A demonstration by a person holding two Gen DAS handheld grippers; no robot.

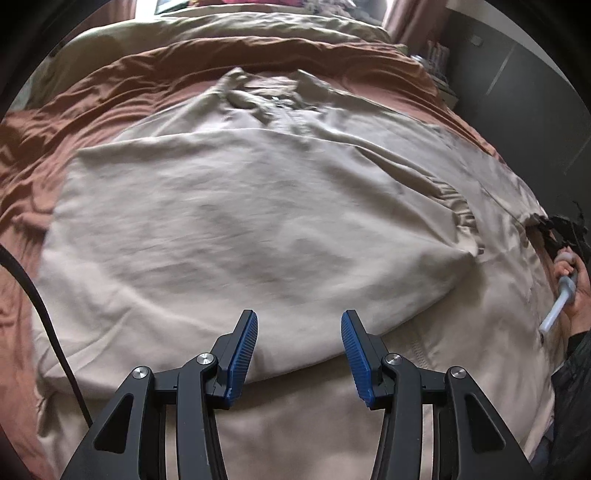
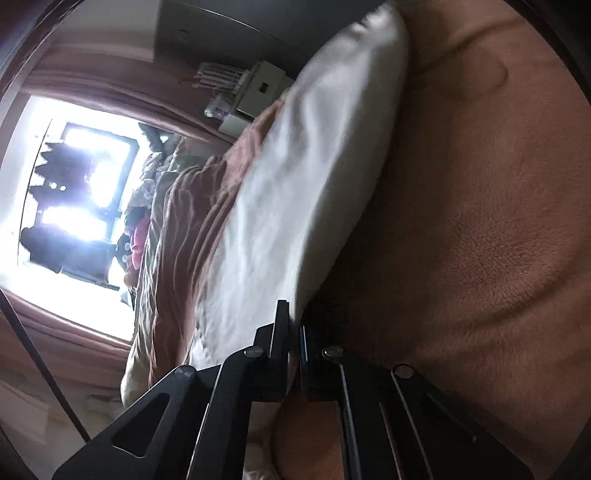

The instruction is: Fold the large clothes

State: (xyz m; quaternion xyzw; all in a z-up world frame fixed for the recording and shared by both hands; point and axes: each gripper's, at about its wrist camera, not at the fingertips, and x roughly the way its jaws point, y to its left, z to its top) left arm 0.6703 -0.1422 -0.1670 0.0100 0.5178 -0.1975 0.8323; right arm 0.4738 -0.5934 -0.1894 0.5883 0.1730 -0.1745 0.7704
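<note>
The shirt (image 1: 236,206) lies spread on the blanket (image 1: 74,110).

We're in a bedroom: a bed under a rust-brown blanket (image 1: 122,92), with a pale green cover (image 1: 207,33) at the far end. Pinkish curtains (image 2: 110,96) frame a bright window (image 2: 85,206) (totally blown out, we can't see outside). A dark grey wardrobe (image 1: 524,96) stands beside the bed, with a small white shelf (image 2: 255,96) close by.
</note>
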